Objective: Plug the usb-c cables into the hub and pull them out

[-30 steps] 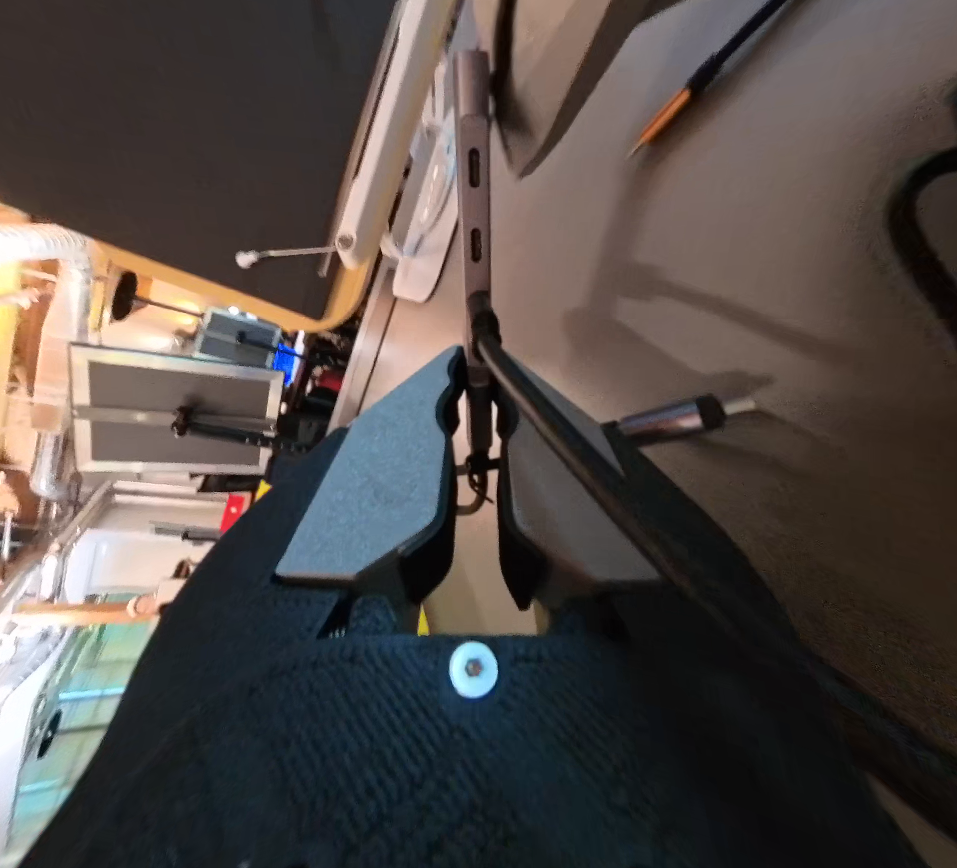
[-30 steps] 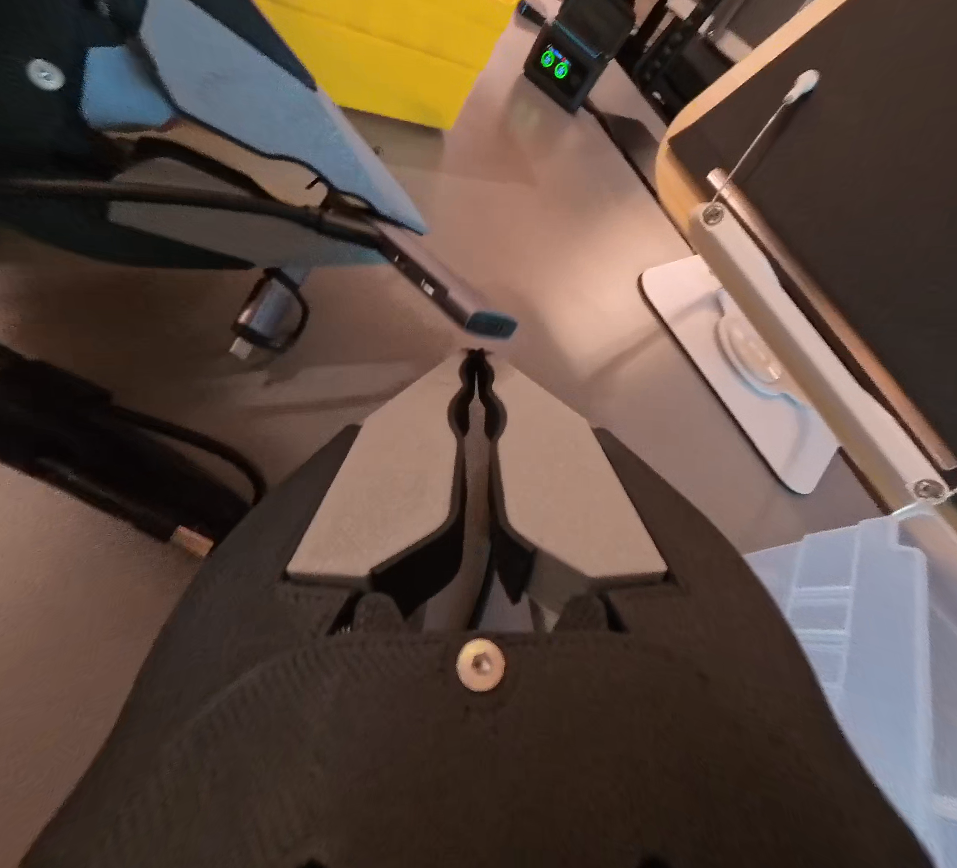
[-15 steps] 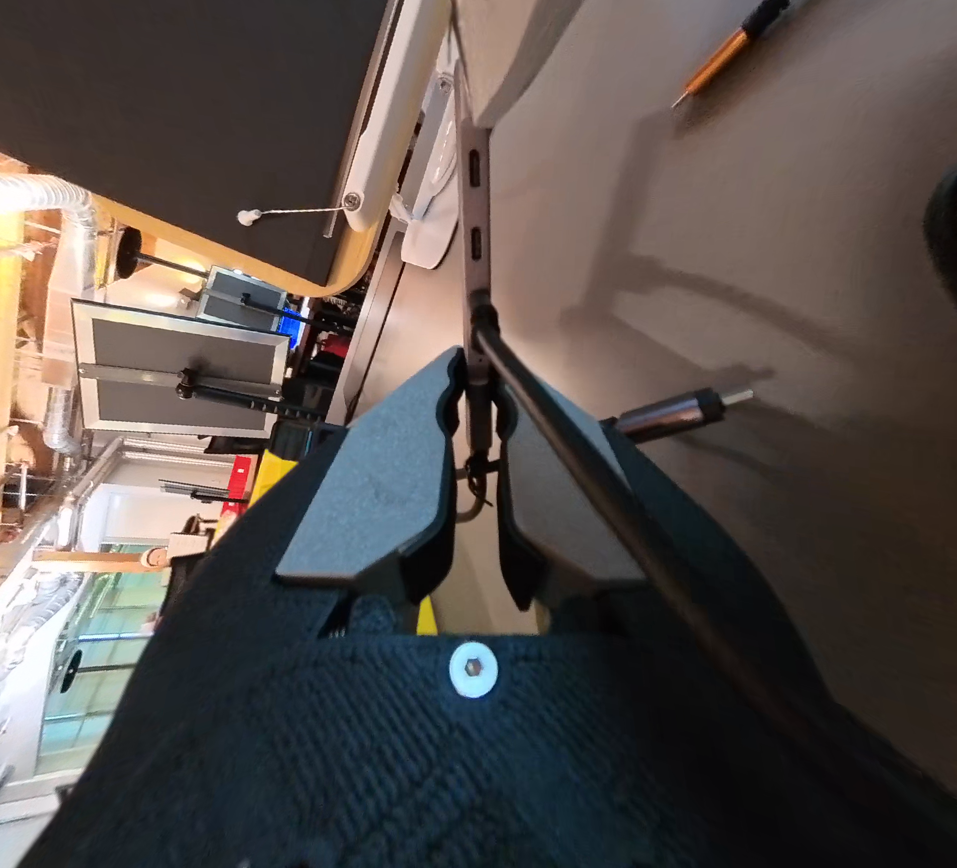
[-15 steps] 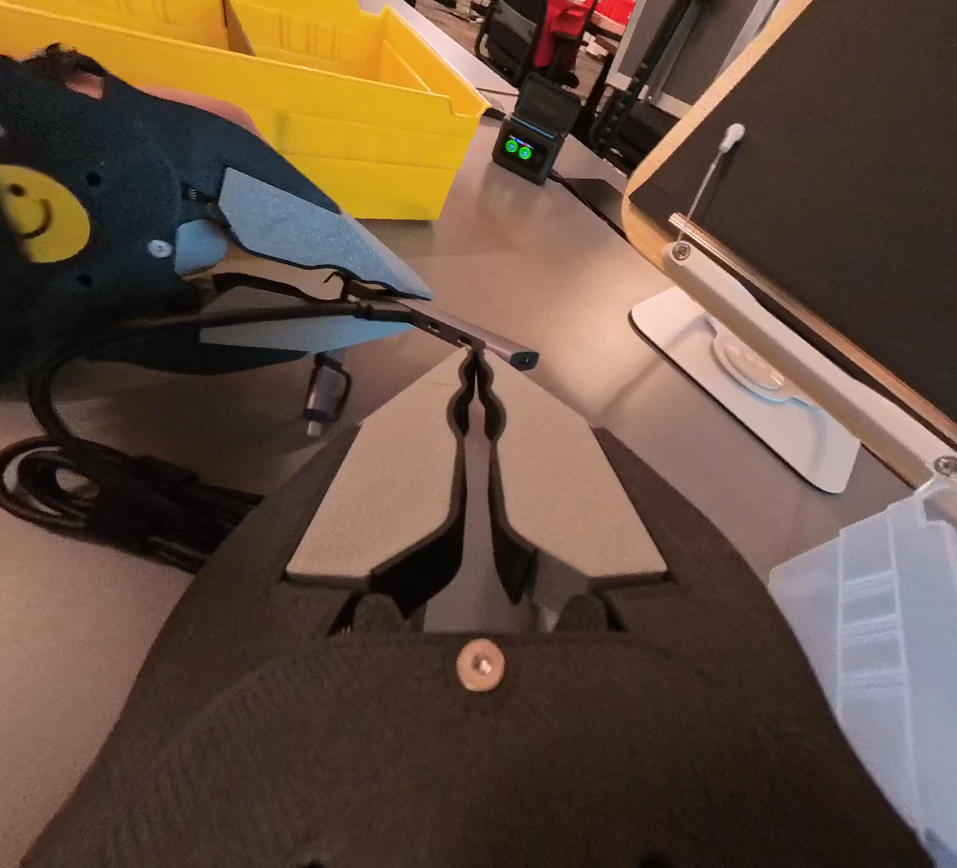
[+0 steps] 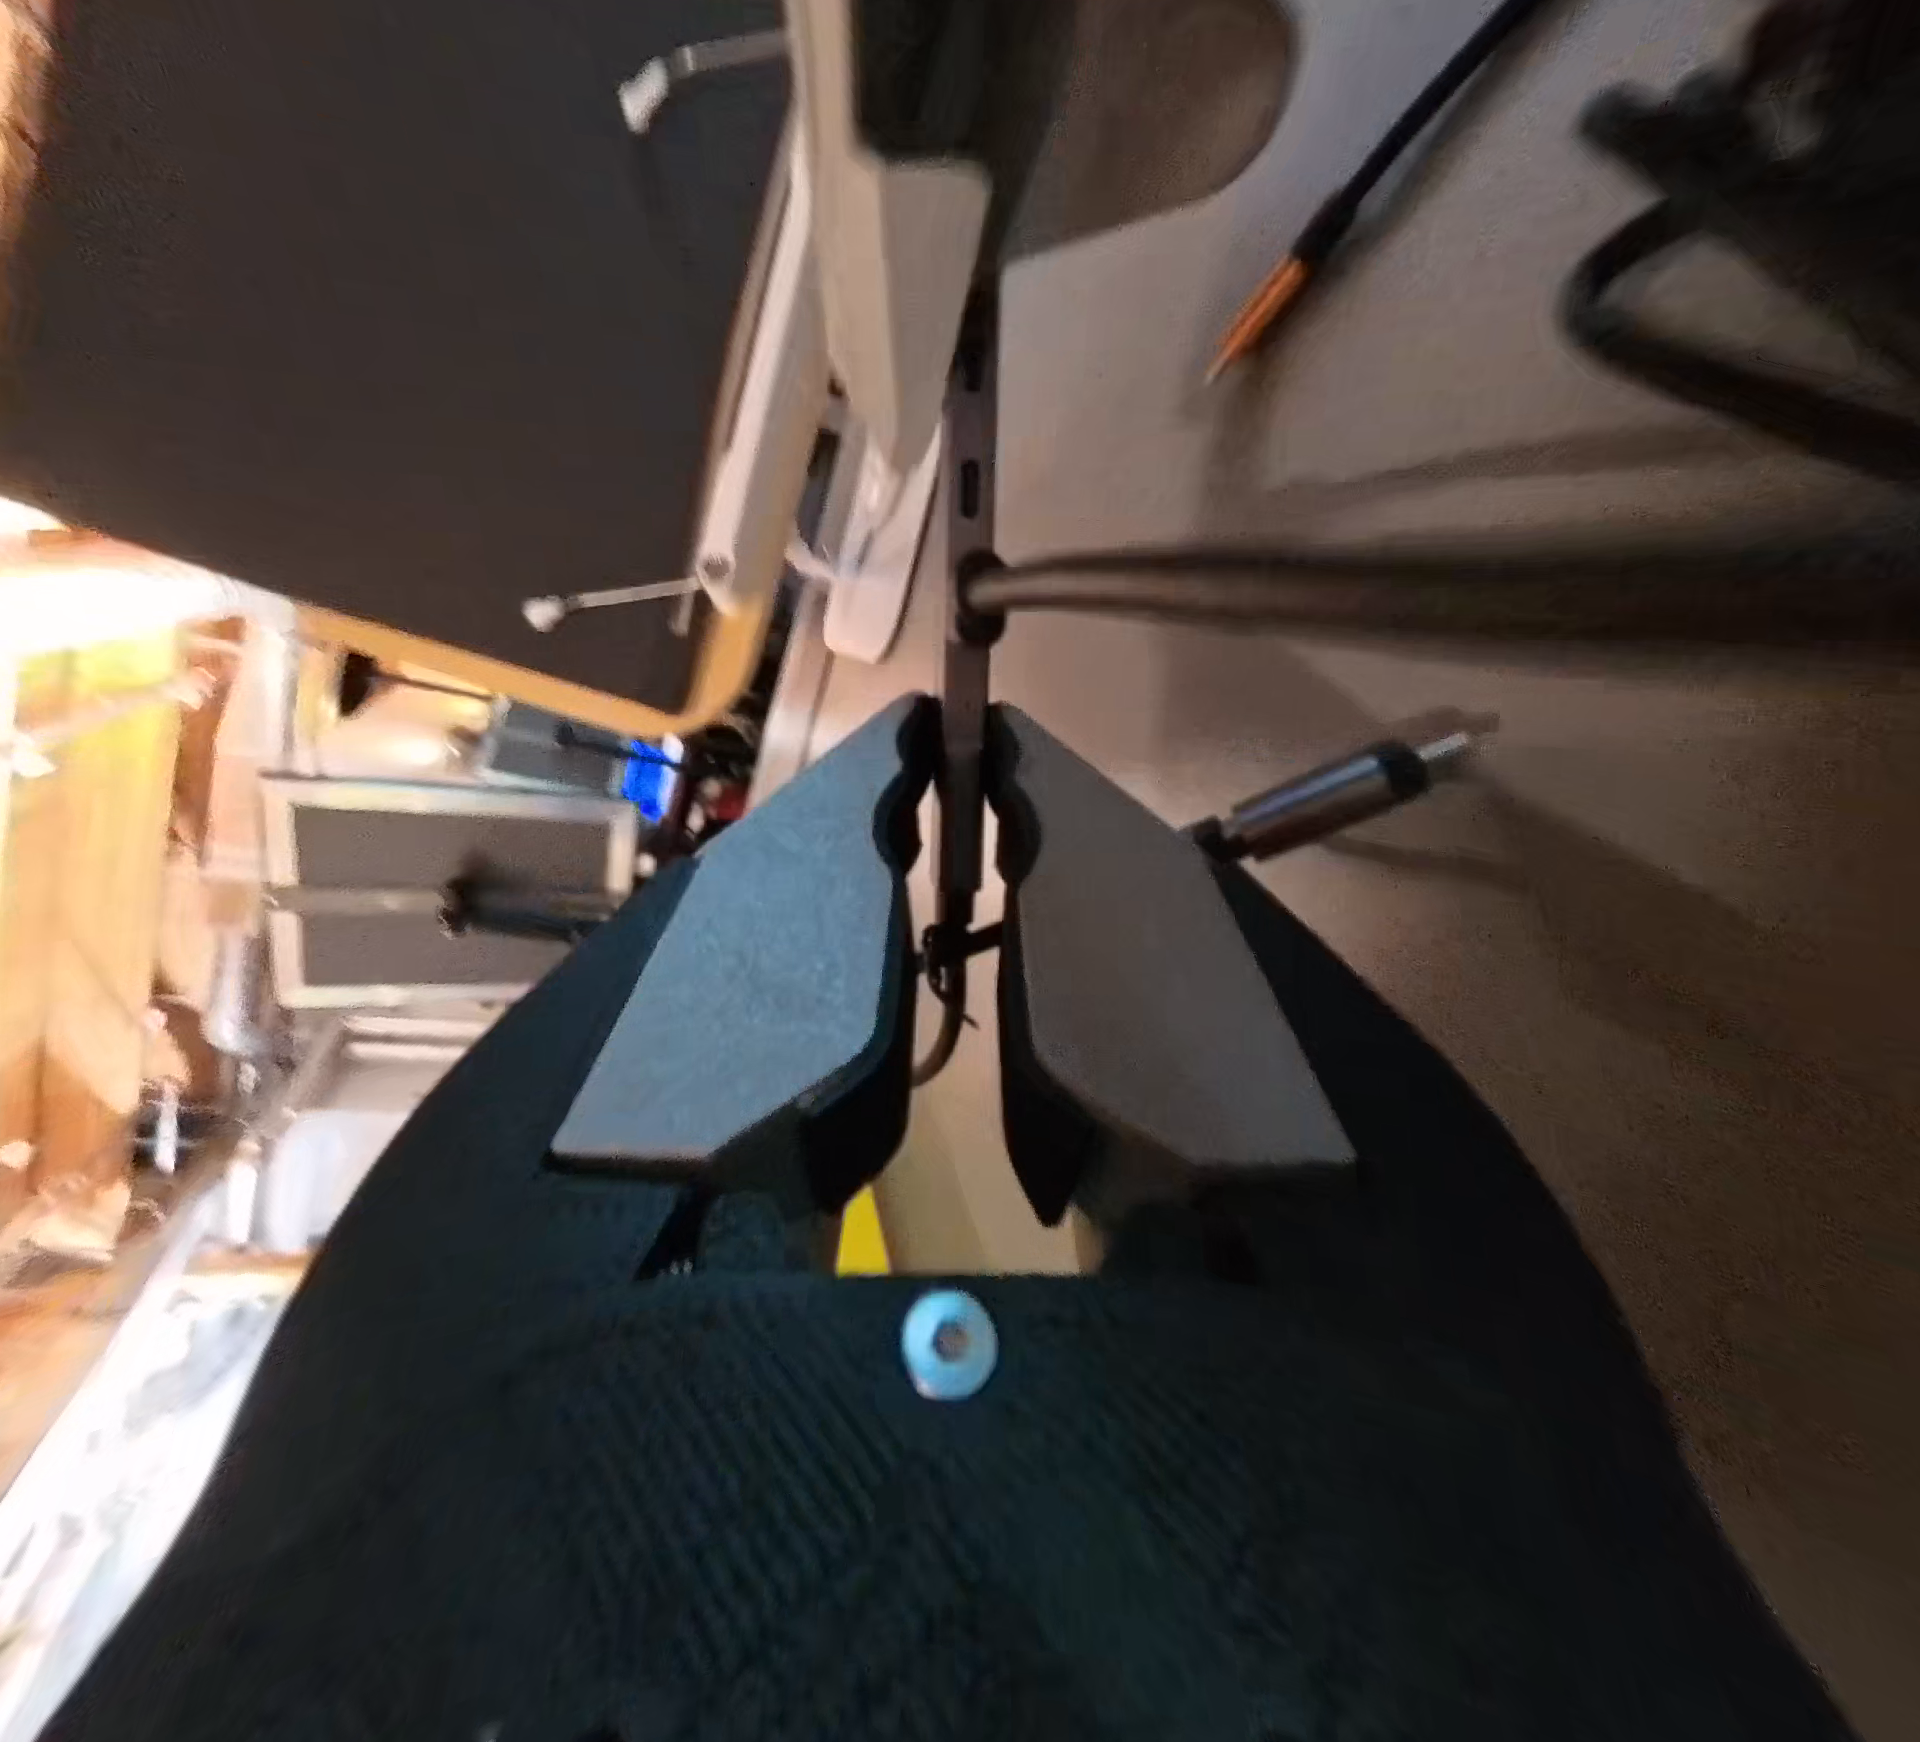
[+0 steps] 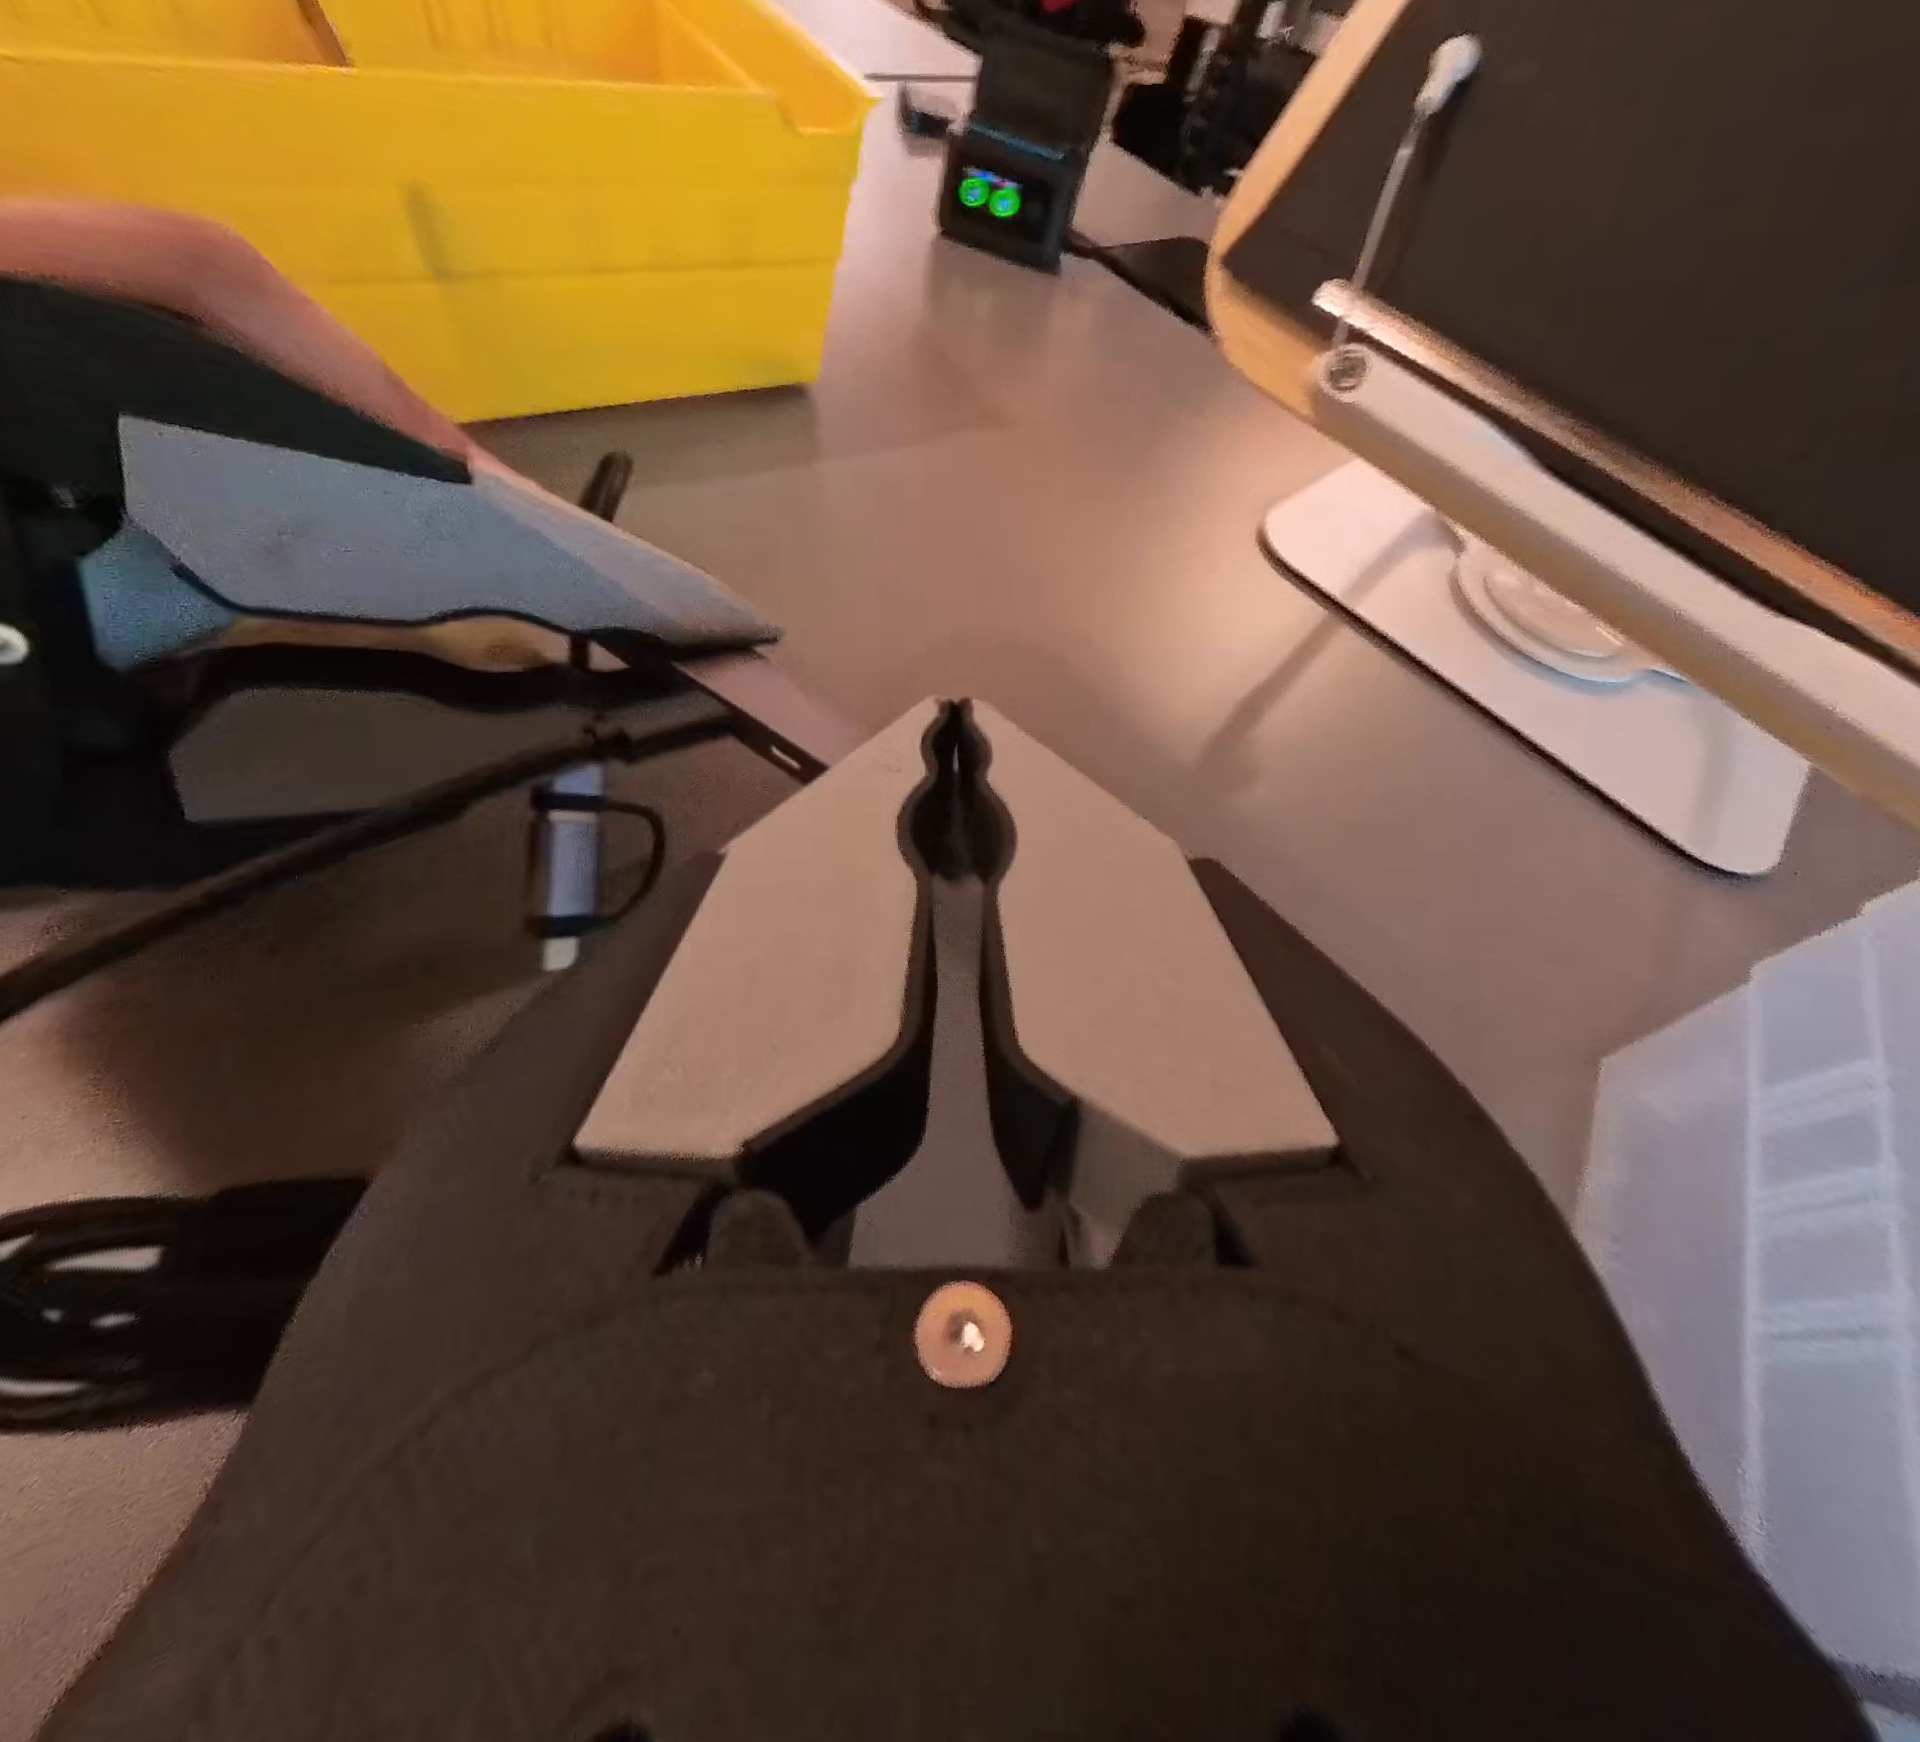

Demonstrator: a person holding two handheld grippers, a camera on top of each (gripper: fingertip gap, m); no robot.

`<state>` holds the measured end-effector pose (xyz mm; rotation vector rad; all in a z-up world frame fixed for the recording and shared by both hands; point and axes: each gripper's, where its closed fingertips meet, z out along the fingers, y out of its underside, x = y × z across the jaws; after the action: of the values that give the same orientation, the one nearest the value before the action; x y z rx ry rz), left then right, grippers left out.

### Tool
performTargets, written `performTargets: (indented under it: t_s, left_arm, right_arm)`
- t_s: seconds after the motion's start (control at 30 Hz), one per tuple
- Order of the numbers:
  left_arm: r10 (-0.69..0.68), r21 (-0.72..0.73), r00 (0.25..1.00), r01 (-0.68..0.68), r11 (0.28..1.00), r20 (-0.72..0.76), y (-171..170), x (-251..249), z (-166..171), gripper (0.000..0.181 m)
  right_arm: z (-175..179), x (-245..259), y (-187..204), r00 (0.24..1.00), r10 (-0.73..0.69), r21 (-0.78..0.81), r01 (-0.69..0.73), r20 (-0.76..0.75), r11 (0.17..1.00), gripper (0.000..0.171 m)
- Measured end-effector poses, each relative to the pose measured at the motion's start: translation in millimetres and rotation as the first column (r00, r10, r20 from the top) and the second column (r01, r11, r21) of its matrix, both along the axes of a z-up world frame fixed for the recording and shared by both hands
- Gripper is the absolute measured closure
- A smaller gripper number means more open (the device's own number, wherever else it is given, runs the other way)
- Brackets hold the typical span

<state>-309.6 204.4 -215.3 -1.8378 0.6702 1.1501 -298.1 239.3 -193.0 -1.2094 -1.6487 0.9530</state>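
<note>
My left gripper (image 5: 961, 736) is shut on the near end of a thin grey hub (image 5: 971, 466), held edge-on above the grey table. A black cable (image 5: 1351, 575) is plugged into the hub's side and runs off to the right. A silver plug (image 5: 1330, 804) hangs on a short tether beside the left fingers; it also shows in the right wrist view (image 6: 569, 845). My right gripper (image 6: 956, 716) is shut, with nothing visible between its tips. The hub's far end (image 6: 748, 726) disappears under its left finger. The right gripper's pale fingers (image 5: 894, 321) lie against the hub's far end.
A yellow bin (image 6: 520, 238) stands at the back left. A dark screen on a white stand base (image 6: 1538, 684) is on the right, with a clear plastic box (image 6: 1766, 1277) nearer. An orange-tipped cable (image 5: 1262, 321) and a black cable bundle (image 6: 104, 1297) lie on the table. Some 5 centimeters of space lies between my two pairs of fingers.
The two grippers have come together, so the right gripper's tips now cover the hub's far end. The plugged cable now leaves the hub sideways instead of trailing back along the left gripper.
</note>
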Motion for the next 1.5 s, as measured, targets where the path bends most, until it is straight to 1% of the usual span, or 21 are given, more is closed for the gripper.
performTargets:
  t_s: [0.07,0.13,0.23,0.27,0.33,0.4,0.47,0.57,0.6,0.63,0.73,0.83,1.03,1.07,1.17,1.23,1.3,1.37,1.43,1.47,1.5]
  left_arm:
    - [0.036,-0.013,0.998,-0.036,0.999,0.058,-2.9,-13.0,-4.5,0.174]
    - [0.086,-0.017,0.996,-0.086,0.996,0.011,-6.9,-28.2,-3.2,0.174]
    - [0.088,-0.016,0.996,-0.088,0.996,-0.021,-3.9,-34.7,-2.5,0.174]
    - [0.093,-0.012,0.994,-0.094,0.996,-0.065,-1.7,-37.5,-0.1,0.174]
    - [0.105,-0.008,0.982,-0.108,0.994,-0.155,4.3,-45.5,3.7,0.176]
    - [0.112,-0.011,0.972,-0.117,0.993,-0.208,10.6,-53.2,3.9,0.173]
    - [0.113,-0.015,0.958,-0.121,0.993,-0.262,15.4,-59.7,2.9,0.174]
    - [0.117,-0.005,0.940,-0.125,0.992,-0.320,18.8,-63.6,4.8,0.173]
    - [0.117,0.001,0.937,-0.124,0.992,-0.330,19.7,-63.1,6.0,0.174]
    - [0.115,0.007,0.932,-0.119,0.993,-0.343,20.9,-62.0,7.3,0.174]
    - [0.119,0.015,0.918,-0.123,0.992,-0.378,23.4,-61.1,9.5,0.173]
    - [0.128,0.013,0.918,-0.133,0.991,-0.374,23.5,-61.8,9.1,0.173]
    - [0.132,0.018,0.922,-0.134,0.991,-0.365,23.0,-61.6,9.9,0.174]
    - [0.132,0.018,0.924,-0.135,0.991,-0.360,22.8,-61.6,9.7,0.174]
    - [0.135,0.019,0.940,-0.136,0.991,-0.313,21.1,-62.6,8.4,0.174]
    - [0.121,0.024,0.961,-0.119,0.993,-0.247,20.4,-61.3,7.1,0.175]
    - [0.104,0.022,0.976,-0.102,0.995,-0.192,19.2,-60.8,5.2,0.174]
    - [0.100,0.024,0.985,-0.097,0.995,-0.143,17.6,-62.5,4.3,0.175]
    - [0.035,0.033,0.992,-0.031,0.999,-0.119,18.9,-54.8,5.1,0.174]
    - [-0.003,0.040,0.993,0.008,0.999,-0.114,19.5,-49.3,5.8,0.175]
    - [-0.017,0.044,0.994,0.022,0.999,-0.103,19.5,-46.3,6.5,0.174]
  right_arm:
    - [6.6,3.5,10.6,0.998,-0.053,0.022,0.054,-0.020,0.998,0.162]
    - [13.1,11.0,26.0,0.992,-0.128,0.009,0.128,-0.024,0.992,0.151]
    - [1.4,25.0,42.7,0.974,-0.215,-0.054,0.219,0.075,0.974,0.132]
    - [-8.8,28.6,45.5,0.963,-0.231,-0.075,0.243,0.136,0.967,0.131]
    - [-31.2,36.4,47.2,0.940,-0.234,-0.093,0.263,0.249,0.960,0.144]
    - [-47.8,40.1,53.9,0.920,-0.252,-0.088,0.290,0.302,0.953,0.149]
    - [-60.2,43.0,60.6,0.900,-0.272,-0.094,0.320,0.340,0.943,0.148]
    - [-72.8,43.5,63.1,0.879,-0.254,-0.132,0.331,0.402,0.934,0.137]
    - [-73.9,42.6,64.2,0.877,-0.249,-0.144,0.332,0.411,0.932,0.142]
    - [-73.7,41.4,65.1,0.879,-0.239,-0.155,0.326,0.412,0.933,0.158]
    - [-73.3,35.7,60.3,0.893,-0.161,-0.218,0.272,0.420,0.937,0.164]
    - [-55.8,23.3,31.9,0.946,-0.031,-0.268,0.122,0.322,0.956,0.165]
    - [-74.2,10.5,40.0,0.893,-0.175,0.104,0.145,0.414,0.984,0.164]
    - [-71.0,8.5,41.3,0.893,-0.188,0.129,0.147,0.409,0.981,0.159]
    - [-38.8,2.0,40.7,0.938,-0.196,0.122,0.168,0.286,0.978,0.118]
    - [-11.6,-0.8,27.6,0.979,-0.127,0.121,0.108,0.162,0.987,0.110]
    - [7.4,-3.7,14.2,0.996,-0.055,0.196,0.040,0.073,0.980,0.102]
    - [10.9,-7.1,6.7,0.997,-0.008,0.314,-0.017,0.076,0.949,0.104]
    - [6.1,-12.5,4.3,0.992,0.023,0.413,-0.071,0.121,0.908,0.109]
    - [0.6,-15.0,3.1,0.987,0.040,0.443,-0.106,0.155,0.890,0.119]
    - [-4.2,-17.3,3.7,0.983,0.048,0.470,-0.128,0.180,0.873,0.140]
